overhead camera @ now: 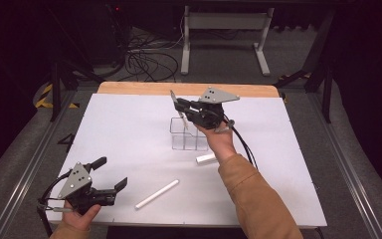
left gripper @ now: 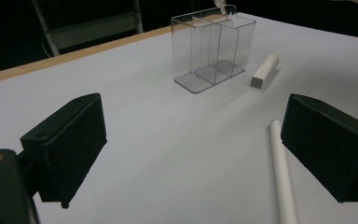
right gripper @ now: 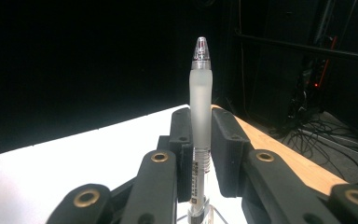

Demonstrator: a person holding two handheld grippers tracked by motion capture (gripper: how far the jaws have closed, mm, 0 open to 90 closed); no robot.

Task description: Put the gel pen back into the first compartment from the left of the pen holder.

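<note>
Above the clear organizer (overhead camera: pixel 188 134), right hand-held gripper (overhead camera: pixel 179 110) clamps a pen (right gripper: pixel 200 112), left hand-held gripper (overhead camera: pixel 110 174) low, jaws spread.

Tan sleeve (overhead camera: pixel 258 199), black grippers, grey plates

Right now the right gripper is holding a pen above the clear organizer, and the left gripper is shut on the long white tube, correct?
Not quite. The left gripper is open, with nothing between its jaws; the long white tube lies on the table beside it, as the left gripper view shows. The right gripper does hold the pen above the clear organizer.
</note>
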